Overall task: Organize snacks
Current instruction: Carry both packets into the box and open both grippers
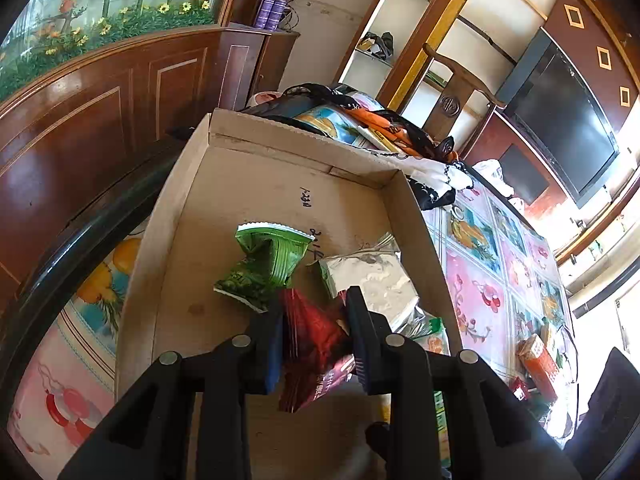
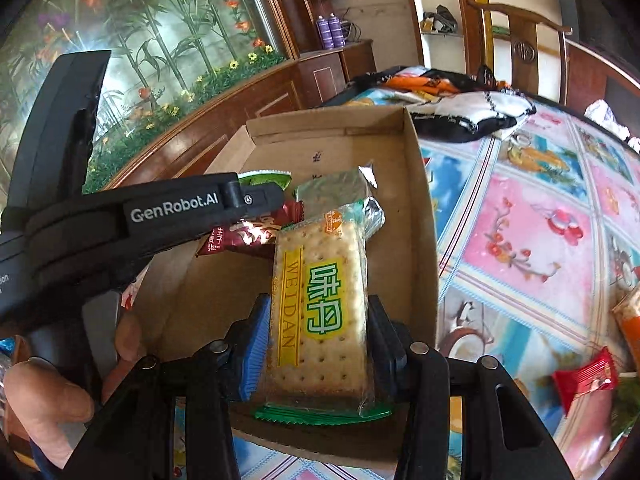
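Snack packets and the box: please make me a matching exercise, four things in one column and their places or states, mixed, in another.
Things:
1. red packet
2. cracker packet
3. green packet
4. cardboard box

Places or states:
A. lies loose on the box floor
B. held in the right tongs
C. stands on the patterned tablecloth
D. held in the left tongs

Pairs: 1-D, 2-B, 3-A, 4-C

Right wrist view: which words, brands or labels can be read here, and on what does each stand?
"GenRobot.AI": side of the black left gripper.
"WEIDAN": yellow band on the clear cracker packet in the right gripper jaws; its big green characters I cannot transcribe.
"I love you": dark red snack packet; other print too small.
Handwriting on the cardboard box floor: unreadable.
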A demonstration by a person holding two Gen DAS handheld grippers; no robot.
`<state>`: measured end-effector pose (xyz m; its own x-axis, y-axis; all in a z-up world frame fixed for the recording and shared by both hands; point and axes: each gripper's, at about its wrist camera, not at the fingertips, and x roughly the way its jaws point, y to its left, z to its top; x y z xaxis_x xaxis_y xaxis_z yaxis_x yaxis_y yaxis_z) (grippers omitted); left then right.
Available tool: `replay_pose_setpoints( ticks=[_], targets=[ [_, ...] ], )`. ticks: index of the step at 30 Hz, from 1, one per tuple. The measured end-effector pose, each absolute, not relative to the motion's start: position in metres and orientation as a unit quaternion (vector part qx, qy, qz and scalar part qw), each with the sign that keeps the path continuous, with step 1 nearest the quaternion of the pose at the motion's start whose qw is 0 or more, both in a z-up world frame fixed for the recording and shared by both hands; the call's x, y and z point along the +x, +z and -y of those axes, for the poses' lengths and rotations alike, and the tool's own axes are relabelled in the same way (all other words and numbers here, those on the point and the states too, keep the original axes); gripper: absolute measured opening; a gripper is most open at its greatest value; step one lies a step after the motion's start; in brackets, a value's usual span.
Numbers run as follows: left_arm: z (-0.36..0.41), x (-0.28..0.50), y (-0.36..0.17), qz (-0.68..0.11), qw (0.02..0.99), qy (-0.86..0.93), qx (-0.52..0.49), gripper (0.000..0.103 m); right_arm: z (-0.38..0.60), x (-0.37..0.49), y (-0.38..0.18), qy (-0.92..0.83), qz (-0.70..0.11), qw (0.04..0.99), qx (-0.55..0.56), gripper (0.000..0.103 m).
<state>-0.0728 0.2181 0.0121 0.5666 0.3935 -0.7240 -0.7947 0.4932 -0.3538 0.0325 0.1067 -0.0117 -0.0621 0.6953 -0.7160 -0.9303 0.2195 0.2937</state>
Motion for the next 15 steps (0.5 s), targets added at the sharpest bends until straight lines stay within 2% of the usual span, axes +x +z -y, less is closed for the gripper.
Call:
replay_pose_setpoints(
  ticks=[11,15],
  targets=[
    [-0.2161,-0.0725,0.0131,-0.290,0.813,0.376,-0.337,0.029,-0.1059,0.0313,-0.0125,0.615,-0.405,0.663,-0.135,0.050],
    [-0.2181,-0.0758,0.0132,-0.281,0.813,0.375,-0.346,0.038,-0.1031,0.0295,-0.0064,0.618,-0.393,0.667,-0.137,0.052]
  ],
)
